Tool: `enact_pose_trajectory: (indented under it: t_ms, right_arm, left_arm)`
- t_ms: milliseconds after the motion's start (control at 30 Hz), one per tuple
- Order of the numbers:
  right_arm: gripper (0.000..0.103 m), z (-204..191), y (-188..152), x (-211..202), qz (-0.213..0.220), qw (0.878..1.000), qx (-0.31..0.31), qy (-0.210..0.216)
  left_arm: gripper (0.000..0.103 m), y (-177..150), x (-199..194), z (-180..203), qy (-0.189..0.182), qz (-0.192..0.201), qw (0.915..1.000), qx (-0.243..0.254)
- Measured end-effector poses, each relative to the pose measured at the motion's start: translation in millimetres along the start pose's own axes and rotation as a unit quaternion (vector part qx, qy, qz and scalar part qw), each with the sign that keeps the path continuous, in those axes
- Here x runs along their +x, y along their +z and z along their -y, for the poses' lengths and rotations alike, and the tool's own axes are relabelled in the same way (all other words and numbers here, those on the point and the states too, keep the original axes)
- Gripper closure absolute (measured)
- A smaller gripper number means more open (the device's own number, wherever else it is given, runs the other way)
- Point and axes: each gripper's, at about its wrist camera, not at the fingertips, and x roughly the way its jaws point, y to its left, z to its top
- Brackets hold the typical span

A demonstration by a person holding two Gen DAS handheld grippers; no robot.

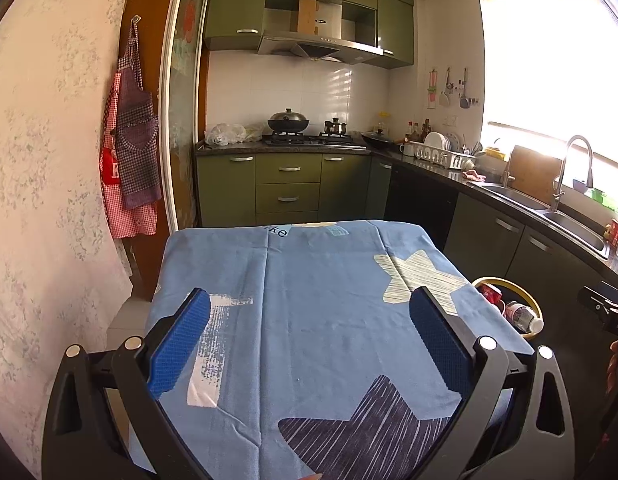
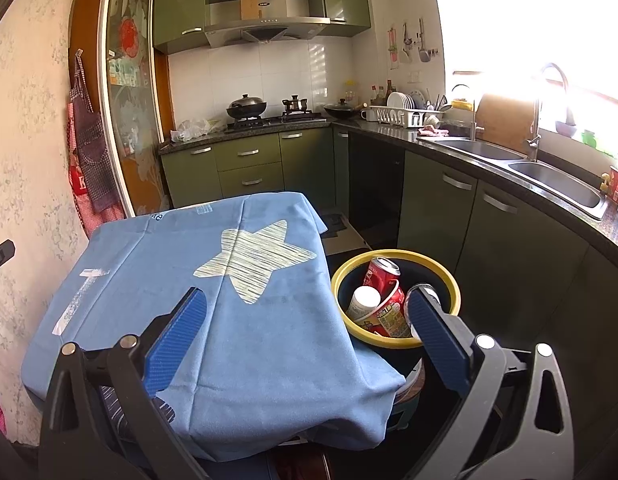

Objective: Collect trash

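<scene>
A yellow-rimmed dark bin [image 2: 449, 280] stands on the floor right of the table; its rim [image 1: 493, 280] also shows in the left wrist view. Inside lie a red soda can [image 2: 383, 274], a red paper cup [image 2: 385, 312], a white-capped container [image 2: 363, 300] and a clear bottle [image 1: 523, 316]. My left gripper [image 1: 311, 308] hovers open over the blue star-print tablecloth [image 1: 309, 300], nothing between its blue pads. My right gripper [image 2: 307, 306] is open too, above the table's right corner [image 2: 269, 340], its right finger [image 2: 437, 336] in front of the bin.
Green cabinets [image 2: 461, 216] and a dark counter with a double sink [image 2: 549, 176] run along the right. A stove with a wok [image 1: 288, 122] sits at the back. Aprons [image 1: 133, 148] hang on the left wall. A narrow strip of floor separates table and cabinets.
</scene>
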Motion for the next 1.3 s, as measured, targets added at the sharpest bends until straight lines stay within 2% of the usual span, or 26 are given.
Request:
enact_pose_trajectory:
  t_ms: [1300]
  right_arm:
    - [0.007,2.7,3.0,-1.0,0.003,1.000,0.002,-0.002]
  left_arm:
    - [0.005,-1.8,3.0,-2.7,0.001,-0.007,1.0000,-0.001]
